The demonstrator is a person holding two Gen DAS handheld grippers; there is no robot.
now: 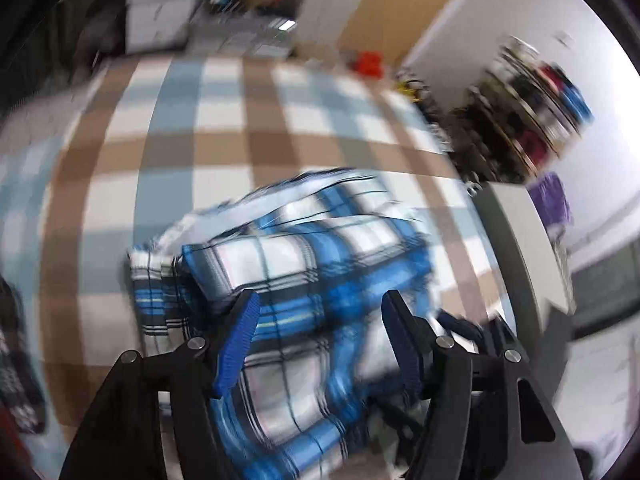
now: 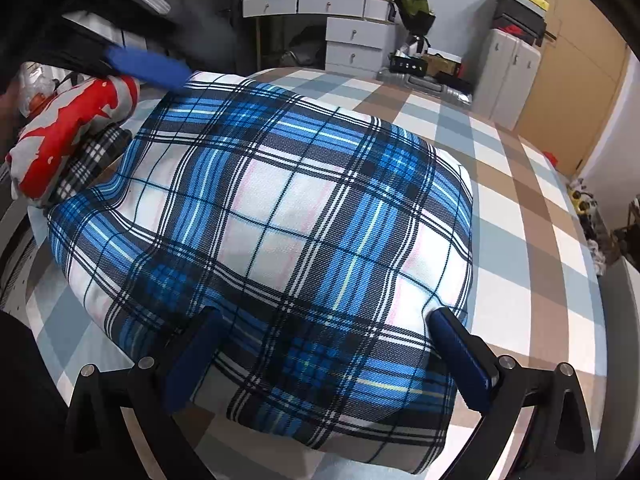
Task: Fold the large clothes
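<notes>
**Folded plaid cloth between open claws on the checked bed**

The left claw (image 1: 320, 312) stands open over the plaid cloth (image 2: 260, 240), its blue pads (image 1: 236, 344) apart and pressing nothing; the view is blurred. The right claw (image 2: 324, 320) is spread wide across the near edge of the folded cloth, its jaws not pinching it. The cloth lies on the checked bedspread (image 2: 520, 280); a red and white garment (image 2: 68, 132) sits just beside it; white drawers (image 2: 356, 44) stand beyond.

Folded blue plaid garment (image 2: 280, 216) on checked bedspread (image 2: 532, 240); right gripper (image 2: 324, 320) fingers apart.
</notes>
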